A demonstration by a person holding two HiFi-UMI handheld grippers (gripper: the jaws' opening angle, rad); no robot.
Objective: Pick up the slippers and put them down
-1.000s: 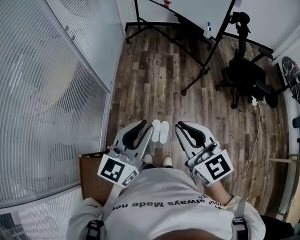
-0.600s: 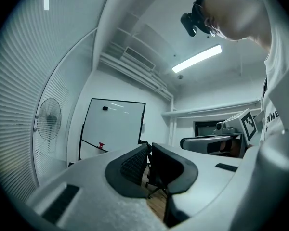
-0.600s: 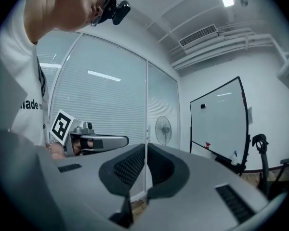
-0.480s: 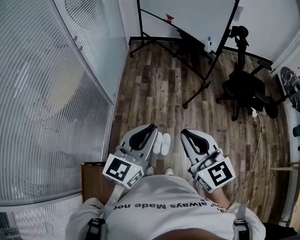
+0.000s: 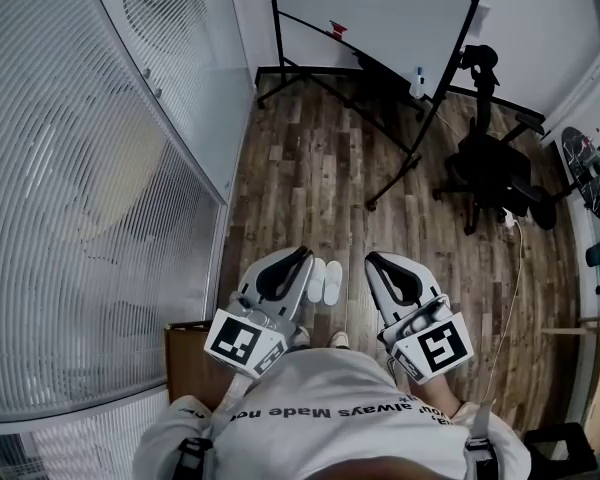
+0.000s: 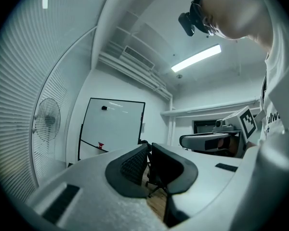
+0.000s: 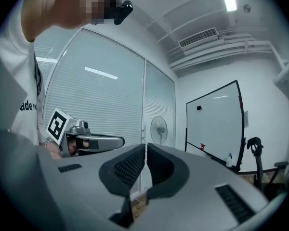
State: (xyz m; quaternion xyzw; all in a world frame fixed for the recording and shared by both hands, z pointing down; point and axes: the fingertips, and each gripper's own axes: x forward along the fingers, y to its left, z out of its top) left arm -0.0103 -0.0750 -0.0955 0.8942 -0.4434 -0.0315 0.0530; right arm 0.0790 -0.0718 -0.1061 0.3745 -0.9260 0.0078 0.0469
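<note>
Left claw [image 5: 300, 259], empty, has just been closing and is nearly together; right claw [image 5: 376, 262] is closed, empty. Between them the white flat slippers [image 5: 324, 280] lie on the wooden floor [image 5: 320, 168], long axis 12 to 6 o'clock, seemingly nearer the left claw.

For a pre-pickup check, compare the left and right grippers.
The grey left gripper has just been closing its jaws on nothing; the grey right gripper holds its together. In the head view the left one borders the white slippers; wood floor separates the right one from them. Both are empty.
</note>
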